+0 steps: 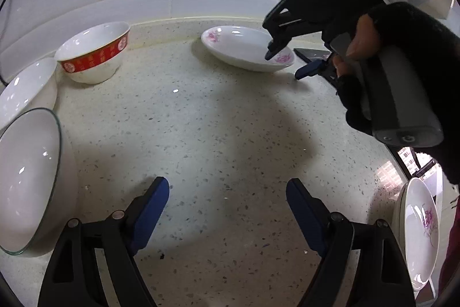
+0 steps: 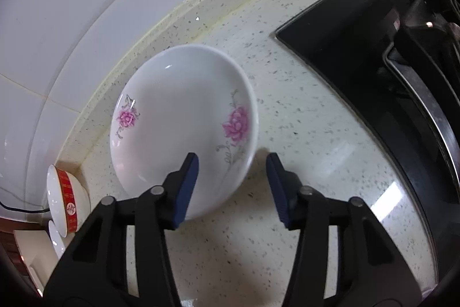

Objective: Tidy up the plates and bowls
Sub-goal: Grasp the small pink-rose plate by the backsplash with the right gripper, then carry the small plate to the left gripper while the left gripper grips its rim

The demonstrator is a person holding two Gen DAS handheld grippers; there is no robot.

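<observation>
A white plate with pink flowers (image 1: 238, 48) (image 2: 178, 111) lies on the speckled counter (image 1: 215, 120) near the back wall. My right gripper (image 1: 286, 64) (image 2: 231, 160) points down at its near right rim. One blue pad hangs over the plate's inside and the other stands outside the rim, with no pad touching it. A red-and-white bowl (image 1: 95, 56) (image 2: 67, 200) stands upright at the back left. My left gripper (image 1: 227, 183) is open over bare counter with nothing between its fingers.
A plain white bowl (image 1: 23, 88) and a larger white bowl with a glass-like rim (image 1: 26, 177) stand at the left. A second flowered plate (image 1: 419, 226) sits at the right edge. A black cooktop (image 2: 373, 48) lies right of the plate. A tiled wall closes the back.
</observation>
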